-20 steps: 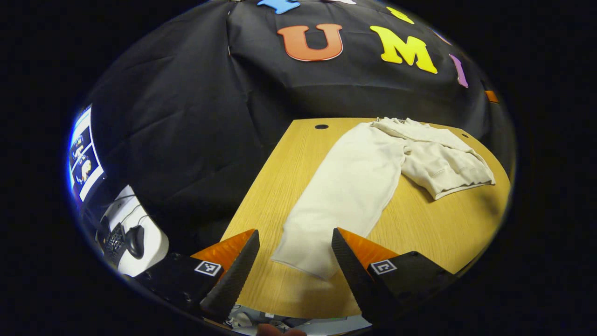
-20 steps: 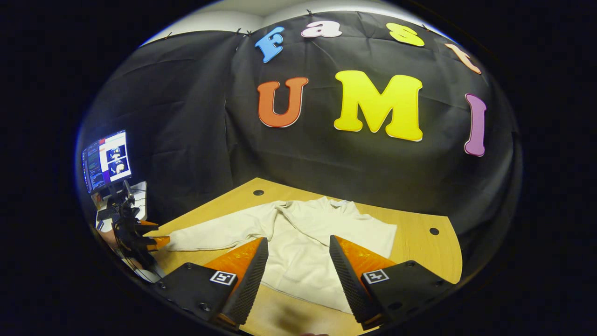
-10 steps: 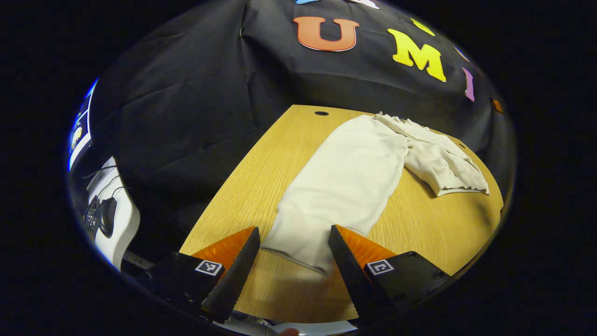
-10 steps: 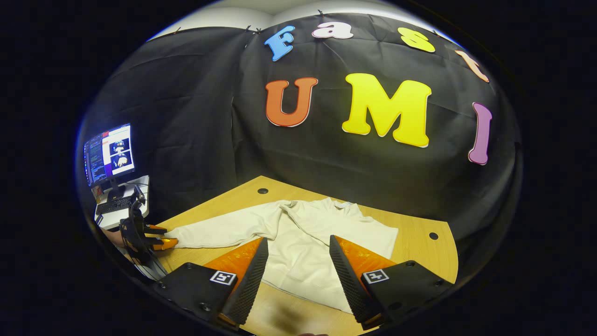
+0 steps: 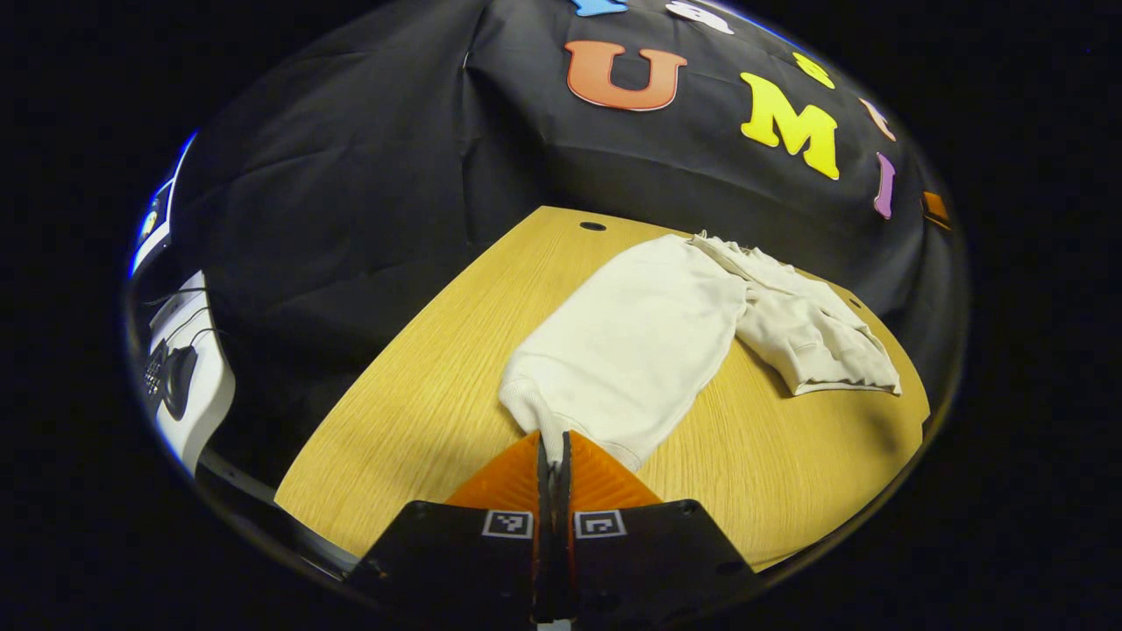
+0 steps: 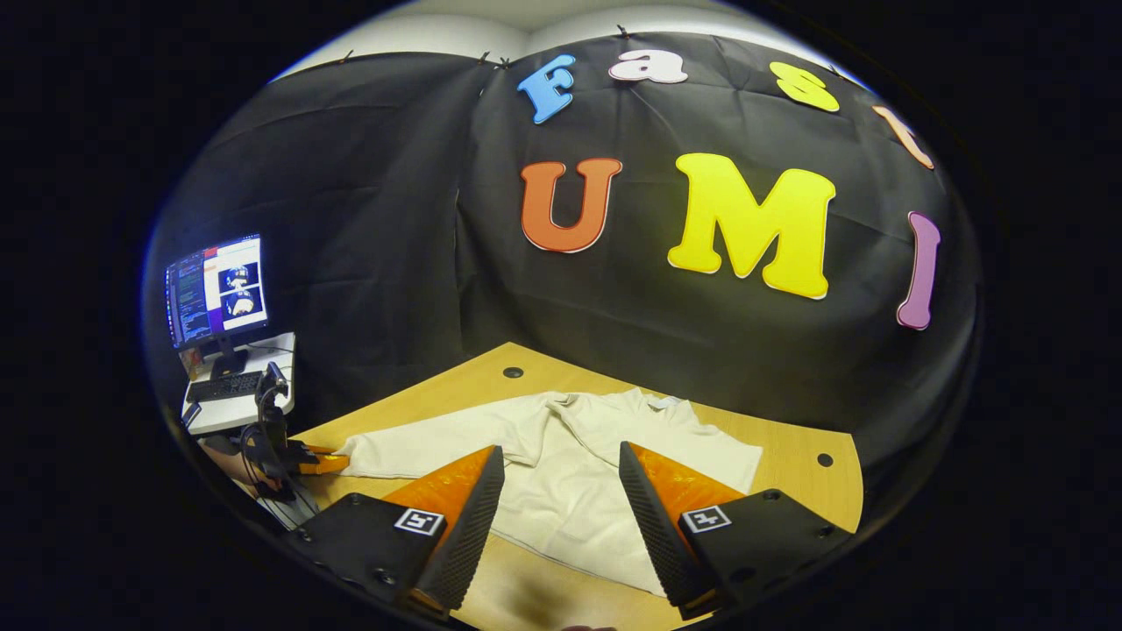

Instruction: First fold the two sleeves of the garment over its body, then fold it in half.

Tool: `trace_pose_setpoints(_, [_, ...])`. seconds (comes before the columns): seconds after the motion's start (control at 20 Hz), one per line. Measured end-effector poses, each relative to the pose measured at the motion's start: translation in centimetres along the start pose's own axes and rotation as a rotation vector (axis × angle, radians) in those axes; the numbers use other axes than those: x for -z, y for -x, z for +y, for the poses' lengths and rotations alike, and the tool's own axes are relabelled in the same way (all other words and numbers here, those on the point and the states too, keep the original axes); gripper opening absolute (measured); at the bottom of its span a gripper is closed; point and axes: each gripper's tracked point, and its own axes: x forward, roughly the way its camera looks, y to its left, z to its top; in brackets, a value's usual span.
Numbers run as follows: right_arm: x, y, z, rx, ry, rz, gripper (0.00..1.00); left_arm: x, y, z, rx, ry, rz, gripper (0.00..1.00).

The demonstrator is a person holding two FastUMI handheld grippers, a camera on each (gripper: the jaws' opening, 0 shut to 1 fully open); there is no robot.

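A cream long-sleeved garment (image 6: 570,473) lies spread on the wooden table (image 5: 421,403). In the left gripper view its near sleeve (image 5: 631,342) stretches toward me, and my left gripper (image 5: 552,451) is shut on the sleeve's cuff (image 5: 539,421), which is pinched and slightly lifted. The garment's body (image 5: 806,329) lies bunched farther back. In the right gripper view my right gripper (image 6: 561,517) stands open above the garment's lower body, nothing between its fingers. The left gripper (image 6: 302,460) appears there at the far left, at the end of the outstretched sleeve (image 6: 421,443).
A monitor (image 6: 216,289) with a keyboard (image 6: 223,386) stands on a small white table (image 6: 250,390) to the left of the wooden table. A mouse (image 5: 180,390) lies on it. Small round holes (image 6: 513,372) mark the table's back edge. Black cloth hangs behind.
My left gripper moved forward over the sleeve's cuff and went from open to shut on it. The right gripper stayed open and barely moved.
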Motion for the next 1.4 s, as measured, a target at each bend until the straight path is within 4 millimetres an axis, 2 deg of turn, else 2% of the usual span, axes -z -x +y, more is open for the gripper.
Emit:
trace_pose_setpoints(0.25, [-0.2, 0.5, 0.1, -0.004, -0.022, -0.015, 0.83, -1.2, 0.1, -0.9, 0.021, 0.018, 0.004, 0.03])
trace_pose_setpoints(0.4, [1.0, 1.6, -0.4, 0.002, -0.019, -0.015, 0.83, -2.2, 0.7, -0.9, 0.012, 0.024, 0.008, 0.03])
trace_pose_setpoints(0.6, [2.4, 2.4, -1.8, 0.013, -0.037, -0.002, 0.83, -5.9, 1.6, -1.5, 0.023, 0.049, -0.021, 0.03])
trace_pose_setpoints(0.85, [2.7, 2.9, -4.7, 0.027, -0.098, -0.015, 0.83, -11.4, 1.2, -2.3, -0.006, 0.052, -0.061, 0.02])
trace_pose_setpoints(0.95, [2.5, 3.3, -6.1, 0.042, -0.122, -0.029, 0.83, -14.3, 0.9, -3.7, 0.003, 0.062, -0.085, 0.03])
trace_pose_setpoints(1.2, [2.7, 4.2, -9.8, 0.079, -0.204, -0.054, 0.82, -24.4, 0.0, -7.7, 0.056, 0.118, -0.158, 0.02])
trace_pose_setpoints(1.4, [2.9, 5.4, -13.0, 0.131, -0.243, -0.079, 0.83, -32.2, -0.8, -10.8, 0.096, 0.042, -0.244, 0.02])
